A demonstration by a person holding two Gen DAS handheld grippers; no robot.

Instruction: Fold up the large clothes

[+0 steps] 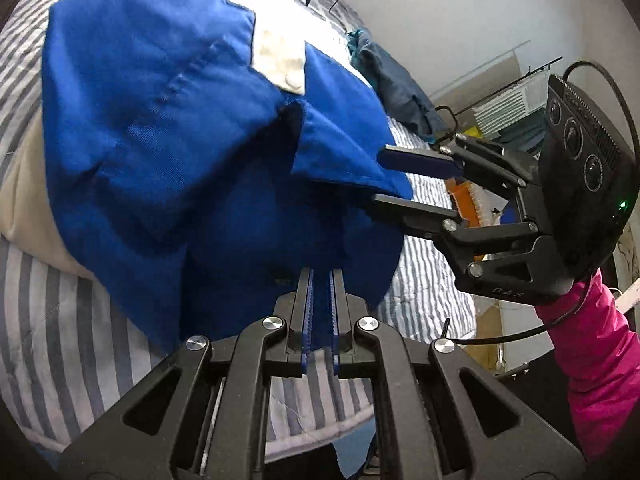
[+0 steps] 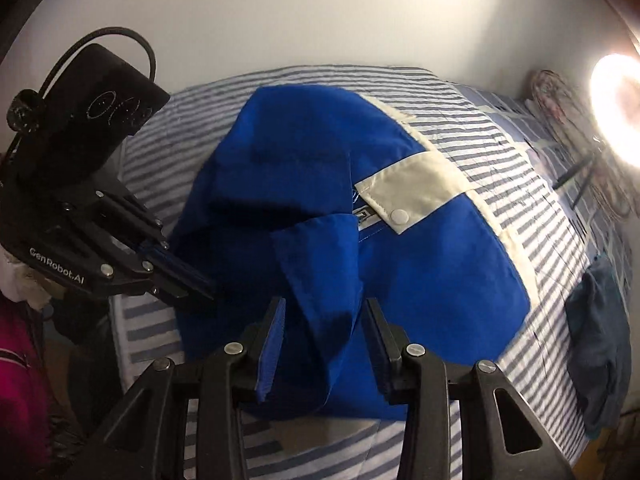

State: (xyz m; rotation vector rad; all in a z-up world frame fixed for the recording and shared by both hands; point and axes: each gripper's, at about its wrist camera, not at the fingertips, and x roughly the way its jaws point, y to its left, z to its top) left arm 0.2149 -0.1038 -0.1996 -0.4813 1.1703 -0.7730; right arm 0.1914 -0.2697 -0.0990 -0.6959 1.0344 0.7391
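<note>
A large blue garment with cream trim and a snap tab lies bunched on a striped bed; it also shows in the right wrist view. My left gripper is nearly closed, with its jaws on the garment's near edge and blue cloth between the pads. In the right wrist view it sits at the garment's left edge. My right gripper is open, its jaws straddling a raised blue fold. In the left wrist view it is open at the garment's right edge.
The striped bedcover spreads under the garment. A dark teal garment lies at the bed's right edge, also shown in the left wrist view. A bright ring lamp shines by the wall. Shelves and clutter stand beyond the bed.
</note>
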